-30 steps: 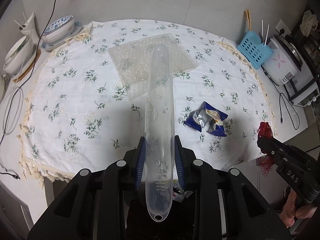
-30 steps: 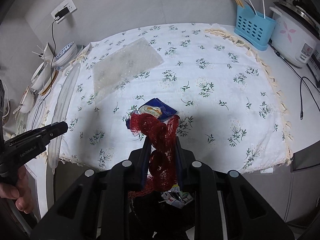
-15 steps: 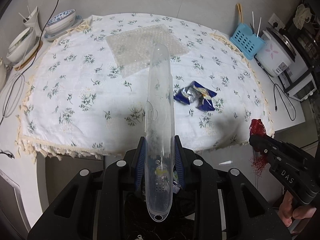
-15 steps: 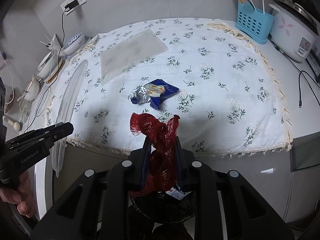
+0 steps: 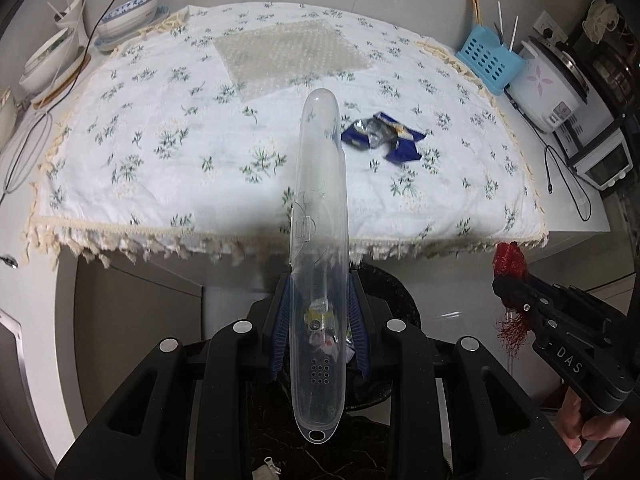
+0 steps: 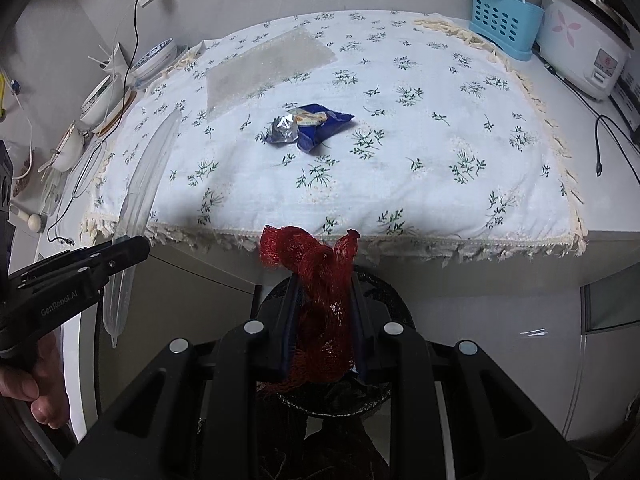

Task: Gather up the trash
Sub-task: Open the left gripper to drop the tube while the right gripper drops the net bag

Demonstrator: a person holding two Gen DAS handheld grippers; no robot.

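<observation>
— What is the person holding right now?

— Two hand-held grippers. The left gripper (image 5: 319,334) has its jaws clamped on a long clear plastic case (image 5: 320,240), pinned near its lower end, with the rounded far end reaching out over the table edge. The right gripper (image 6: 325,320) has its jaws closed on a bunched red mesh net (image 6: 316,264), which puffs out above the fingertips.

— Where are they compared with a second ago?

— A second ago both grippers were over the floral tablecloth (image 5: 160,168). Now both have pulled back past its fringed edge and dropped a little, and they hang above a black trash bin (image 6: 384,288) that stands on the floor just in front of the table. Some wrappers show inside the bin, seen through the clear case. The grips look unchanged: the case and the net sit in the jaws as before.

— Is any trash left on the table?

— Yes. A crumpled blue and silver snack wrapper (image 6: 308,126) lies near the middle of the cloth, and a sheet of bubble wrap (image 5: 292,54) lies flat toward the far side. Neither has shifted.

— Anything else around?

— Stacked bowls (image 5: 128,14) at the far left corner, a blue perforated utensil basket (image 6: 502,28) and a white rice cooker (image 6: 588,52) at the far right.
</observation>
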